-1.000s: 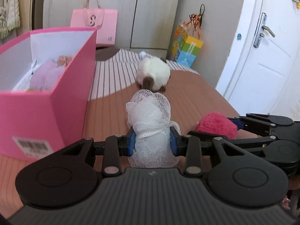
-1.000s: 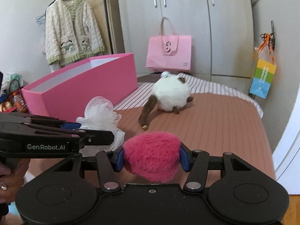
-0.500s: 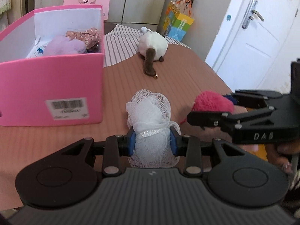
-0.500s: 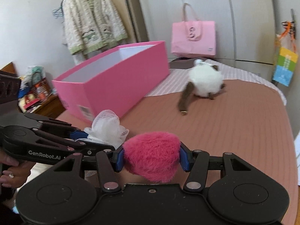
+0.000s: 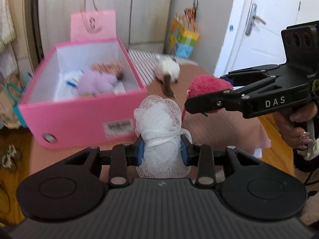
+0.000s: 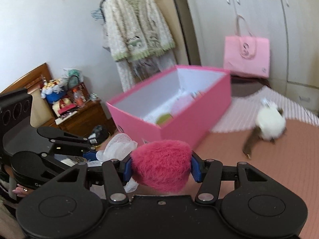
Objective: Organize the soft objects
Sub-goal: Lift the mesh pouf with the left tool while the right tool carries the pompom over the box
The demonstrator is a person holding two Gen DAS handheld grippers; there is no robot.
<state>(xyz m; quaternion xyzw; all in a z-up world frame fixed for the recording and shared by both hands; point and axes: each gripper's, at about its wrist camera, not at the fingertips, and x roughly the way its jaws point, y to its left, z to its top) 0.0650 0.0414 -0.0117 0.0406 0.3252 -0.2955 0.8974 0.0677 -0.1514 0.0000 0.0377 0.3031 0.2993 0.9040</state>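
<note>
A white mesh pouf is pinched between the fingers of the left gripper, and a pink fluffy ball between those of the right gripper; both are held in the air just short of the open pink box. The carrying step appears to be in hand. Next, each item is to be brought over the box opening and released among the soft things already inside, while a white plush toy is left on the bed.

Pink tote (blurred) — cardigan hanging.
</note>
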